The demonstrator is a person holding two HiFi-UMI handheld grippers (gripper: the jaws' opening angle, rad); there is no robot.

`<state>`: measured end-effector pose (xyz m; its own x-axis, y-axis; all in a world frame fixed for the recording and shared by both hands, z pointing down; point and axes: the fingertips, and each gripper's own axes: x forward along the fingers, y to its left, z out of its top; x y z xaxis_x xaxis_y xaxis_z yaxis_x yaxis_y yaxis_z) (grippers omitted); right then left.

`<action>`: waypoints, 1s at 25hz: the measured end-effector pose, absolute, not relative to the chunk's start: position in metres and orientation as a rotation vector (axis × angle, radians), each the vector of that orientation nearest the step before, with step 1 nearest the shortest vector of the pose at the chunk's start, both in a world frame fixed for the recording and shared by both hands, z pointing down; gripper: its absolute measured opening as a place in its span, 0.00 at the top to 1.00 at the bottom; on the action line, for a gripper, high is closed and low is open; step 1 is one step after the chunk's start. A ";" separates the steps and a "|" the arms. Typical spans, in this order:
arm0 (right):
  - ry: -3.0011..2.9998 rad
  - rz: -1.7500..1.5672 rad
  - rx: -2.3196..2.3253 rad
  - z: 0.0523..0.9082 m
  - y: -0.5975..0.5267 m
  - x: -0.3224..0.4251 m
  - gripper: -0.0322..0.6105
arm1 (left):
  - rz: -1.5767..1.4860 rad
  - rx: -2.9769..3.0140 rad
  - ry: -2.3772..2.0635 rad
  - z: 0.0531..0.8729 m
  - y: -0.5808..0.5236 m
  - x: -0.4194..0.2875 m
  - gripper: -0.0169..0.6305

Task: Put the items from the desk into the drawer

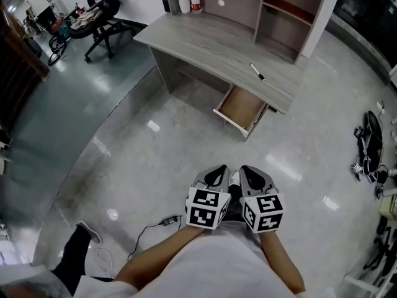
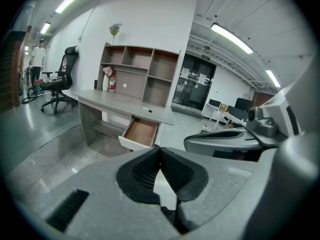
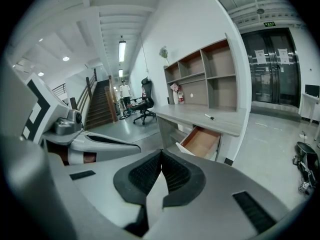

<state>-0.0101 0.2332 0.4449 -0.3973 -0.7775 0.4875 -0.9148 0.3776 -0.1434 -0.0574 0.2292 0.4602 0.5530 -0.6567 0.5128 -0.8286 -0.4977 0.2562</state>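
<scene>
A black and white marker (image 1: 257,72) lies on the grey desk (image 1: 205,45) near its right front edge; it also shows as a small dark line, the marker (image 2: 147,110) and the marker (image 3: 209,117). Below the desktop the wooden drawer (image 1: 242,108) stands pulled out and looks empty, also seen as the drawer (image 2: 141,132) and the drawer (image 3: 202,142). My left gripper (image 1: 216,175) and right gripper (image 1: 253,177) are held side by side close to my body, far from the desk. Both are shut with nothing between the pads.
A shelf unit (image 1: 273,8) rises at the desk's back, with a vase and a small red bottle (image 1: 195,0) at its left. An office chair (image 1: 99,17) stands far left. A cable with charger (image 1: 167,220) lies on the floor; a dark bag (image 1: 371,144) sits right.
</scene>
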 end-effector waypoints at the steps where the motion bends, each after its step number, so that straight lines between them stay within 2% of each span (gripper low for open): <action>1: -2.303 0.571 1.474 0.446 0.224 -0.007 0.95 | 0.489 2.309 -1.198 0.462 0.220 -0.055 0.97; 25: -2.327 0.690 1.361 0.456 0.014 0.080 0.95 | 0.594 2.193 -1.243 0.472 0.023 0.027 0.97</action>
<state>0.0801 0.0137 0.4555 -0.4731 -0.7051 0.5282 -0.8791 0.4177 -0.2297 0.0266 0.0229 0.4724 0.4763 -0.6321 0.6112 -0.8726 -0.4254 0.2401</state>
